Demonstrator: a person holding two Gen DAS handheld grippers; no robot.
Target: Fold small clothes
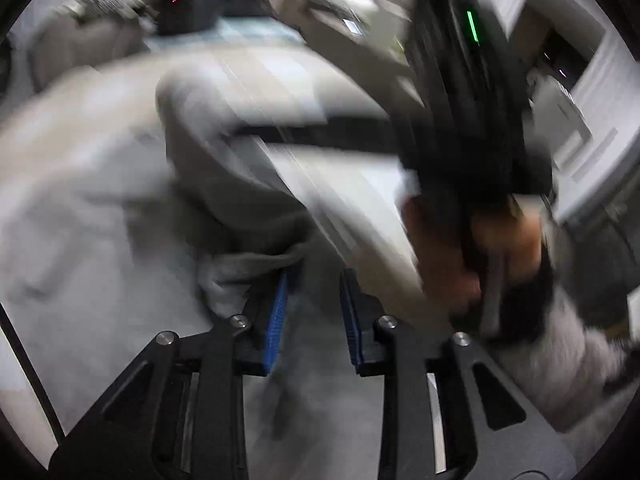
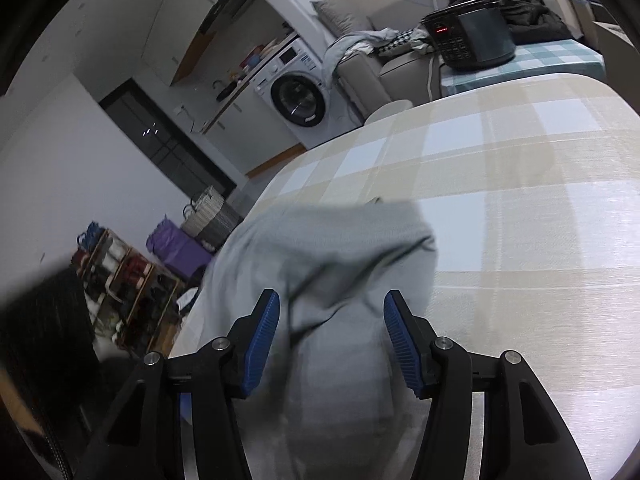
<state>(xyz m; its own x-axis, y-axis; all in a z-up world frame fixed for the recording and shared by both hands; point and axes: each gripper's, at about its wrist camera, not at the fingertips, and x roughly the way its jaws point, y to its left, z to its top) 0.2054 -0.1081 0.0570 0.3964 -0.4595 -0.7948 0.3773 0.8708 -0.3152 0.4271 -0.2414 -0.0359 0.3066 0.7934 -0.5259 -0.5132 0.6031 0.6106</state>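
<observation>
Left wrist view heavily motion-blurred. Left gripper (image 1: pixel 314 300) with its blue pads a little apart, nothing clamped between them; a bunched fold of the grey garment (image 1: pixel 240 216) lies just beside the left-hand pad, contact uncertain. Opposite, the right gripper's black body is held in a person's hand (image 1: pixel 452 260). Right wrist view sharp: right gripper (image 2: pixel 332 336) with jaws parted, hovering over the grey garment (image 2: pixel 332 256), fabric running between the pads (image 2: pixel 262 344) without being pinched. Garment lies rumpled at the near edge of a table covered in a beige-and-white checked cloth (image 2: pixel 500 168). Beyond: black electric cooker (image 2: pixel 468 40) on a teal-checked surface, washing machine (image 2: pixel 298 92) against the wall.
</observation>
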